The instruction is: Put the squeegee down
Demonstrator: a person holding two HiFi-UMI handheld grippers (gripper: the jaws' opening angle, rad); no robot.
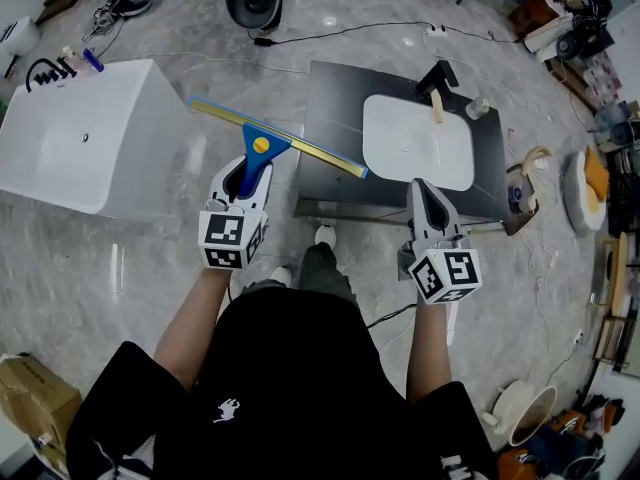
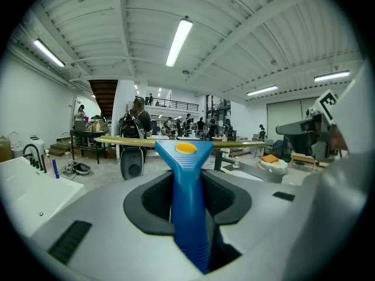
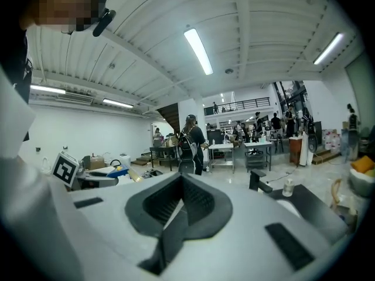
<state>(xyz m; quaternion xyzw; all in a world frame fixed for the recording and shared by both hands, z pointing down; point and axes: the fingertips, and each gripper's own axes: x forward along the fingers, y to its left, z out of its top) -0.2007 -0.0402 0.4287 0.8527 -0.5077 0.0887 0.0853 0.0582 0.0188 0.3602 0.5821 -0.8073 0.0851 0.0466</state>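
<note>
A squeegee with a blue handle [image 1: 258,154] and a long yellow-and-blue blade [image 1: 300,145] hangs in the air in front of the dark vanity counter [image 1: 335,98]. My left gripper [image 1: 246,174] is shut on the handle. The left gripper view shows the blue handle [image 2: 187,180] clamped between the dark pads [image 2: 146,201], with the blade lying crosswise ahead. My right gripper [image 1: 424,196] is beside it at the vanity's front edge. Its jaws are shut with nothing between them, as the right gripper view [image 3: 177,212] also shows.
The vanity carries a white basin [image 1: 417,140], a black faucet [image 1: 437,76] and a small bottle [image 1: 476,108]. A white bathtub [image 1: 90,138] stands to the left. Cables, a round dish [image 1: 588,183] and clutter line the marble floor at the right.
</note>
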